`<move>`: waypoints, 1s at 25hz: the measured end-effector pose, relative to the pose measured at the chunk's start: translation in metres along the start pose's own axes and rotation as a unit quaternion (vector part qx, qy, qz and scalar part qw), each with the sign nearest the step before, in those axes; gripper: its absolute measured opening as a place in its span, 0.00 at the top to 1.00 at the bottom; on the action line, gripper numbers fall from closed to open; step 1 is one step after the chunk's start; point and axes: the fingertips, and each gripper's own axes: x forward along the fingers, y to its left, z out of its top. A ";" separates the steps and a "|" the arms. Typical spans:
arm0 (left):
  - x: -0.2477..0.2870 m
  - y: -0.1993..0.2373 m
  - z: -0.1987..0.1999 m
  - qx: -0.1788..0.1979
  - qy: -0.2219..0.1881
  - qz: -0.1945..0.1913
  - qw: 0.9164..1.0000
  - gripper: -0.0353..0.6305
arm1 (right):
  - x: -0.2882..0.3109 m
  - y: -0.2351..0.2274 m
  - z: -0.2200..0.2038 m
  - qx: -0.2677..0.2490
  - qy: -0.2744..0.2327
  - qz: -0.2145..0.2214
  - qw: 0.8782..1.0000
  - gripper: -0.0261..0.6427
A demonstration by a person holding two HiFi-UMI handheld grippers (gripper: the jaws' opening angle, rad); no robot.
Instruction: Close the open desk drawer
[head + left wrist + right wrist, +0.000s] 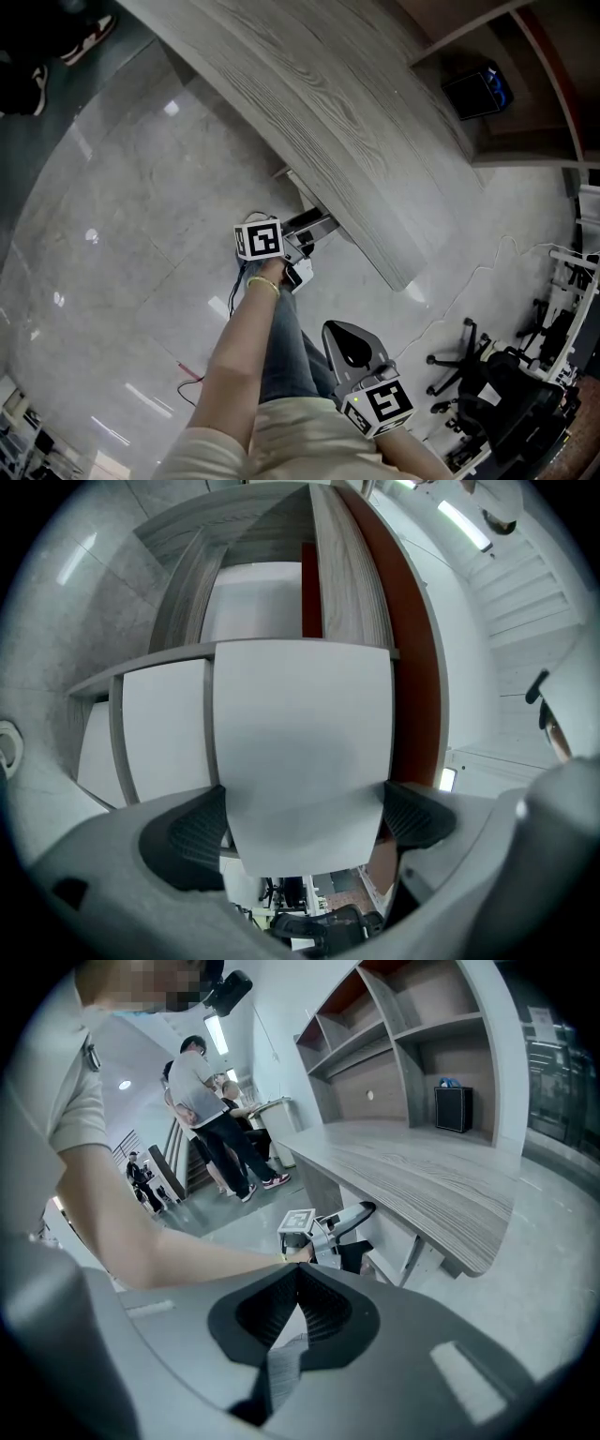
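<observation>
— Head view?
— Left claw [302, 246] at drawer [315, 223], mid-frame under bench [356, 122] edge; right claw [349, 342] lower, well back.
— Left gripper view?
— Clamped across drawer [300, 733] face; slide axis straight ahead.
— Right gripper view?
— Clenched, empty.

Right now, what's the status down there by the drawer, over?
Left gripper clamped on white drawer panel, not yet pushed in under desk. Right gripper shut, empty, held back. Nothing visible in the way.
</observation>
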 end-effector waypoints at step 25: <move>-0.042 -0.005 -0.016 -0.003 -0.011 0.006 1.000 0.16 | -0.004 0.020 -0.007 -0.020 -0.005 0.021 1.000 0.95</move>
